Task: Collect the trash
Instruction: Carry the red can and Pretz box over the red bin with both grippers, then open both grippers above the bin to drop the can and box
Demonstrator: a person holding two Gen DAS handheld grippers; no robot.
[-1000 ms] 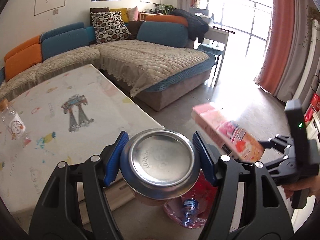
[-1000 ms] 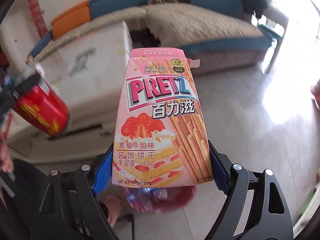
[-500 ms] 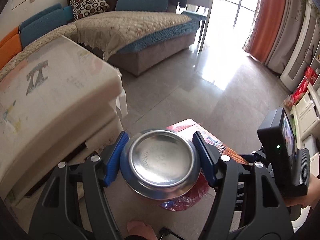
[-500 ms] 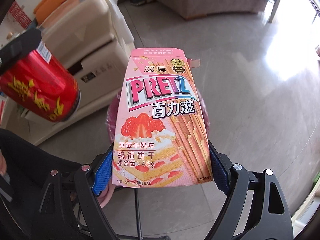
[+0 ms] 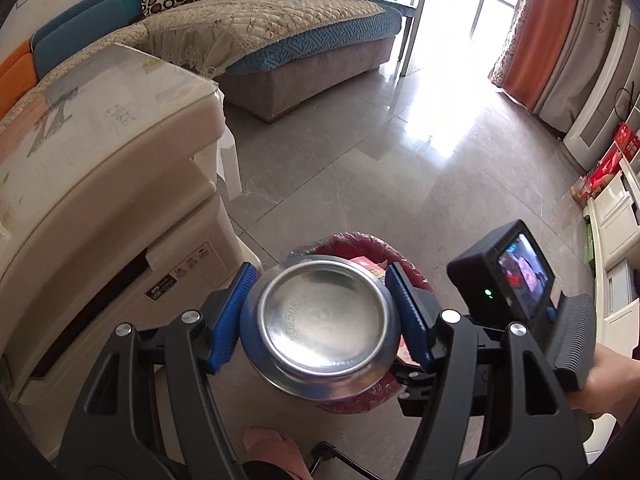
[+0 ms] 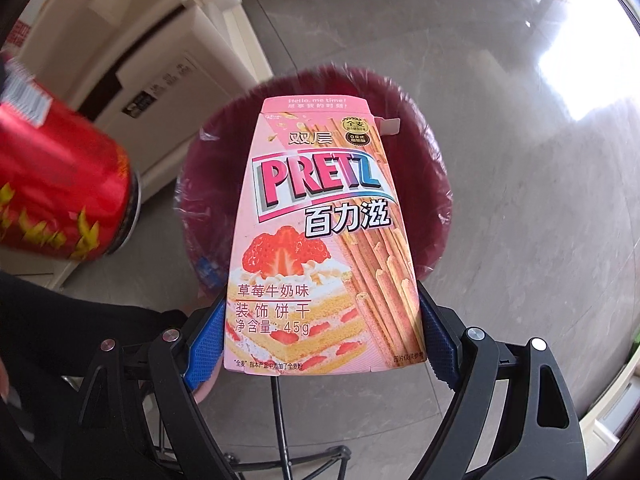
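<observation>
My left gripper (image 5: pixel 320 316) is shut on a red drink can (image 5: pixel 322 322), whose silver bottom faces the camera; the can also shows at the left of the right wrist view (image 6: pixel 60 192). My right gripper (image 6: pixel 320 336) is shut on a pink Pretz snack box (image 6: pixel 320 232) and holds it over a round bin lined with a red bag (image 6: pixel 424 184). In the left wrist view the bin (image 5: pixel 360 242) sits on the floor just behind and below the can. A blue-labelled bottle (image 6: pixel 208 270) lies inside the bin.
A cream coffee table (image 5: pixel 100 152) with drawers stands left of the bin. A sofa (image 5: pixel 280 28) is beyond it. White cabinets (image 5: pixel 612 216) line the right wall. The right hand-held unit with its screen (image 5: pixel 520 276) is close to the right. A pink slipper (image 5: pixel 276 452) is below.
Both grippers have swung down from the table toward the floor. The bin has come closer and now lies directly under the box and the can.
</observation>
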